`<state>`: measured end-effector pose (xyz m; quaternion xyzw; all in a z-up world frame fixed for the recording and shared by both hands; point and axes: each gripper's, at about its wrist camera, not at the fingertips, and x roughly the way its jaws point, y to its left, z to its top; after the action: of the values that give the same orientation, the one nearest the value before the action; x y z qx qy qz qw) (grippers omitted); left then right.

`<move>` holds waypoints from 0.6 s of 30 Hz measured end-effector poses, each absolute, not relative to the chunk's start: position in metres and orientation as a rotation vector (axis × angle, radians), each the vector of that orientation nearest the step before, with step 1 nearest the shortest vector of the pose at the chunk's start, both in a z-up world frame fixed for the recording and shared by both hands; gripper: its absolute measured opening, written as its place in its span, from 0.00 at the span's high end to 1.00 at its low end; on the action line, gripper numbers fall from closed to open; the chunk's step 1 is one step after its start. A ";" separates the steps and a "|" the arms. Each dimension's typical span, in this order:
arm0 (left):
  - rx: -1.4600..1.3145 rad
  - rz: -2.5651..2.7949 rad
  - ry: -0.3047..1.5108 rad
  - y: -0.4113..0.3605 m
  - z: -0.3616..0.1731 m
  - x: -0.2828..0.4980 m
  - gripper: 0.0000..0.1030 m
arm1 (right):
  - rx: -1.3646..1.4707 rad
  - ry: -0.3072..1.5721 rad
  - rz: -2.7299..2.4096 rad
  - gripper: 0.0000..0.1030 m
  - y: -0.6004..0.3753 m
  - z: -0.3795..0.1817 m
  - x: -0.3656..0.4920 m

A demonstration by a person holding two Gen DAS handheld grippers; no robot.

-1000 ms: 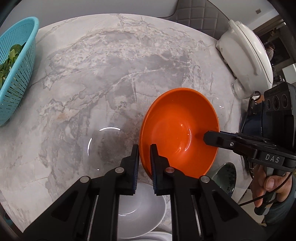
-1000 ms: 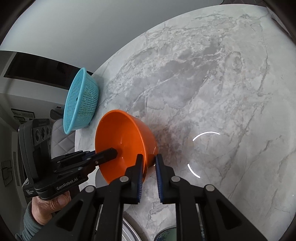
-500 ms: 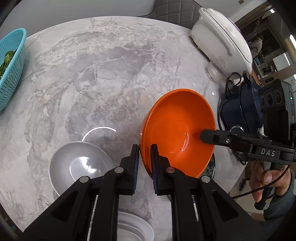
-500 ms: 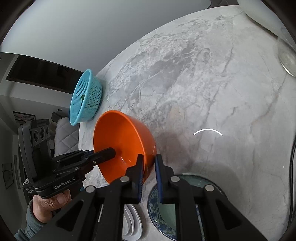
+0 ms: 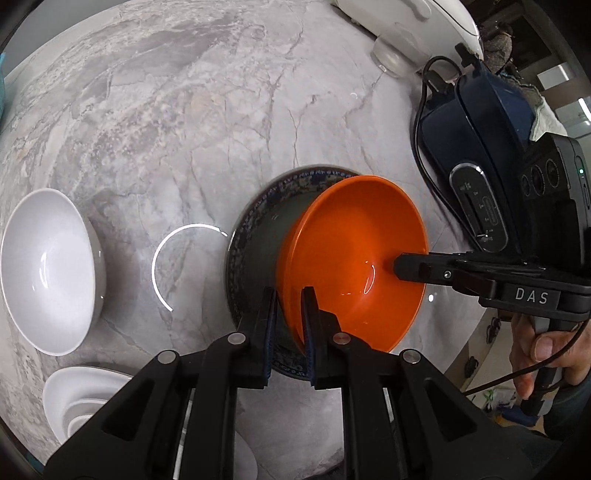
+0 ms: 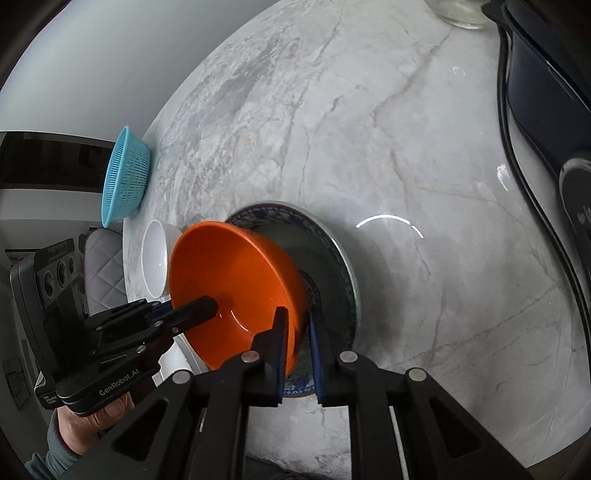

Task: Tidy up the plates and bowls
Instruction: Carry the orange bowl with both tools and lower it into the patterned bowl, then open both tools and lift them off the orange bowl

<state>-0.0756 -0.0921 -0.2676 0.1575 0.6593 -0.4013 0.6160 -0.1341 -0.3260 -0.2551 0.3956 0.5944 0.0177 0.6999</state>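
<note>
Marble table (image 5: 229, 122) w/ rice cooker (image 5: 406, 22) and dark blue appliance (image 5: 480, 122) crowding far right edge, blue colander (image 6: 125, 177) off at far left. Carrying orange bowl (image 5: 354, 266) w/ both tools: left hand-held gripper (image 5: 289, 306) pinching near rim, right hand-held gripper (image 6: 297, 328) pinching opposite rim, one finger inside and one outside each. Now hanging tilted over blue-patterned plate (image 5: 255, 236), vs. a sec ago hovering over bare marble beside white bowl (image 5: 48, 269); so whole carry having slid sideways across table, grip unchanged. Apparently heading for a set-down on that plate, though whether bowl is touching it yet: can't tell, prob. still just above. White bowl sitting apart at left, stacked white dishes (image 5: 85, 398) nearer table's front edge. Meaning for task: orange bowl nearly placed; next needing levelling, lowering, then releasing both rims together to avoid tipping.
</note>
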 end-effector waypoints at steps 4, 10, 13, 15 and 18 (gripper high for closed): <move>0.378 -0.911 1.536 -0.094 -0.279 -0.081 0.89 | 0.884 1.337 0.029 0.87 -0.328 -0.264 -0.138; 0.372 -0.886 1.551 -0.098 -0.293 -0.075 0.88 | 0.845 1.354 0.023 0.87 -0.327 -0.269 -0.136; 0.362 -0.877 1.552 -0.098 -0.295 -0.073 0.88 | 0.826 1.355 0.023 0.87 -0.327 -0.268 -0.135; 0.352 -0.873 1.555 -0.097 -0.294 -0.072 0.87 | 0.806 1.363 0.024 0.87 -0.325 -0.267 -0.133; 0.326 -0.872 1.559 -0.094 -0.291 -0.071 0.81 | 0.756 1.374 0.026 0.87 -0.320 -0.264 -0.130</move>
<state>-0.0711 -0.0940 -0.2909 0.1415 0.6766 -0.3784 0.6157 -0.1300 -0.3204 -0.2639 0.3406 0.6189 0.0115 0.7077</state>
